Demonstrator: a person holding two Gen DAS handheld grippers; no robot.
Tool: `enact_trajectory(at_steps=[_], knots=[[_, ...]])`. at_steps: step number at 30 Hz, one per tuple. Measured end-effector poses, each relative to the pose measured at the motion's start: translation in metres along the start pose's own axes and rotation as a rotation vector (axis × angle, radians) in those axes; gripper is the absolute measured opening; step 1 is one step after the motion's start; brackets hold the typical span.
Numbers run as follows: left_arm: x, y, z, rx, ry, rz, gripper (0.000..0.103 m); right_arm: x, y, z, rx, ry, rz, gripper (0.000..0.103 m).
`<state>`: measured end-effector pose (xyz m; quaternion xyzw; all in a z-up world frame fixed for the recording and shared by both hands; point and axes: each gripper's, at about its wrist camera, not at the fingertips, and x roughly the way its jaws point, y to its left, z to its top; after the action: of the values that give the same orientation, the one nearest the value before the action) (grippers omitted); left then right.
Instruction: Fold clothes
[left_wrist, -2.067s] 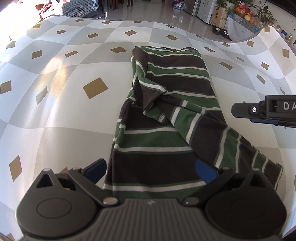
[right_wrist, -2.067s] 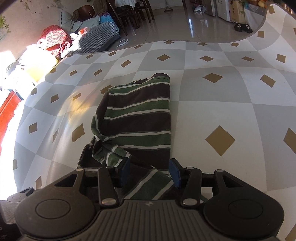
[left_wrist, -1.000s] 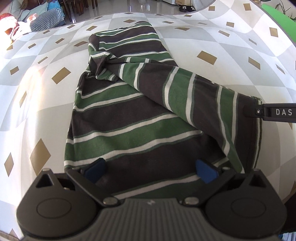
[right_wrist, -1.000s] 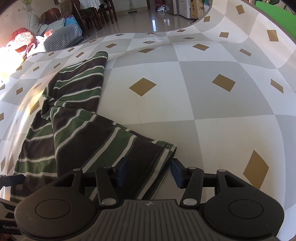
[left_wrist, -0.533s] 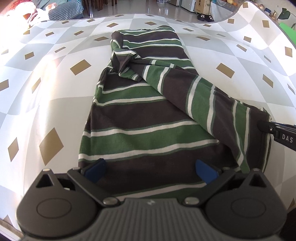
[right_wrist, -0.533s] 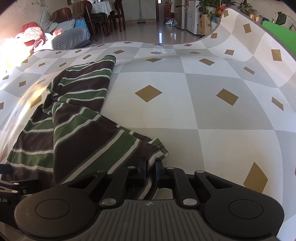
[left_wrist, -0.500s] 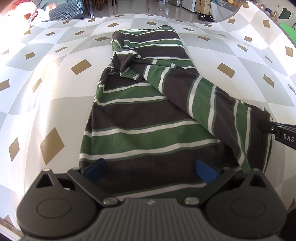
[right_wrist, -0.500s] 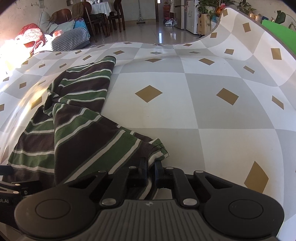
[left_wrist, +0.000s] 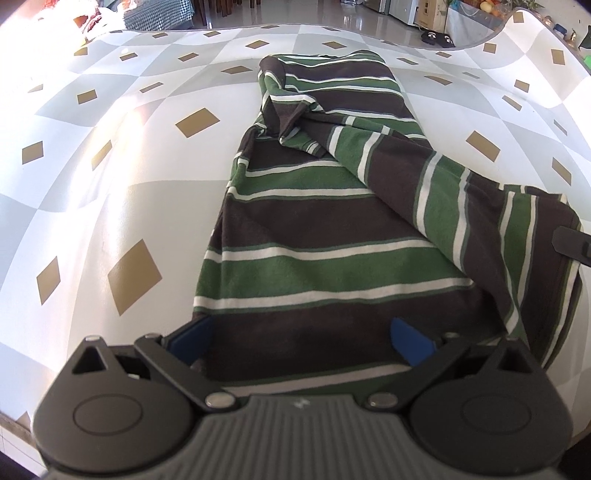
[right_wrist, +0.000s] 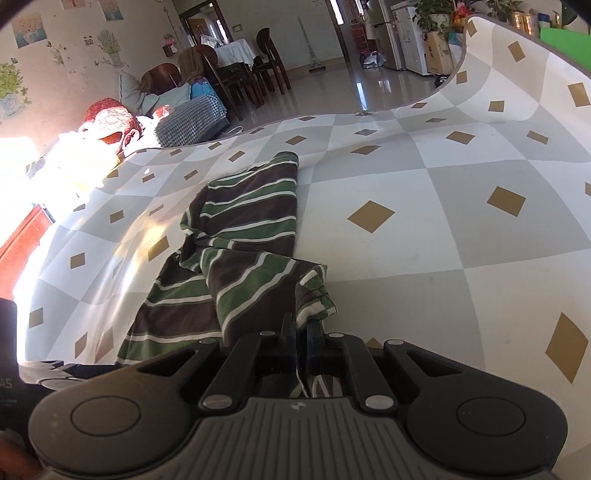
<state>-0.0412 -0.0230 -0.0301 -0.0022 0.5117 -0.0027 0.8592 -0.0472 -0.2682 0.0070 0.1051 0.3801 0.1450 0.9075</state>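
A brown, green and white striped shirt (left_wrist: 332, 236) lies lengthwise on the checked tablecloth (left_wrist: 122, 155), partly folded, with one flap crossing diagonally to the right. My left gripper (left_wrist: 301, 338) is open, its blue pads straddling the shirt's near hem. In the right wrist view the same striped shirt (right_wrist: 236, 258) stretches away to the left. My right gripper (right_wrist: 301, 328) is shut on the shirt's corner, which bunches up just ahead of the fingers. The right gripper's tip (left_wrist: 570, 245) shows at the left wrist view's right edge, against the flap's hem.
The tablecloth (right_wrist: 443, 221) is white and grey with gold diamonds; its far edge curls up at the right. Beyond the table stand dining chairs (right_wrist: 236, 77), a sofa with cushions (right_wrist: 184, 110) and a fridge (right_wrist: 399, 33). Strong sun glare lies at the left.
My right gripper, shut on the shirt corner, has lifted it up off the table, so the corner now bunches upright. The left gripper stays open at the near hem, shifted slightly.
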Motion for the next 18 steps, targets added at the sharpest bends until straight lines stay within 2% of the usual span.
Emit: enact_trajectory(at_steps=[5,11,18], knots=[[-0.005,0.008,0.002,-0.035,-0.021,0.027,0.103,-0.007,0.020,-0.002,-0.017,-0.010,0.100,0.006],[-0.014,0.040,0.006,-0.169,-0.057,0.080,0.103,-0.010,0.050,-0.009,-0.069,0.007,0.245,0.006],[-0.036,0.076,0.005,-0.287,-0.143,0.199,0.103,-0.004,0.098,-0.026,-0.189,0.058,0.424,0.006]])
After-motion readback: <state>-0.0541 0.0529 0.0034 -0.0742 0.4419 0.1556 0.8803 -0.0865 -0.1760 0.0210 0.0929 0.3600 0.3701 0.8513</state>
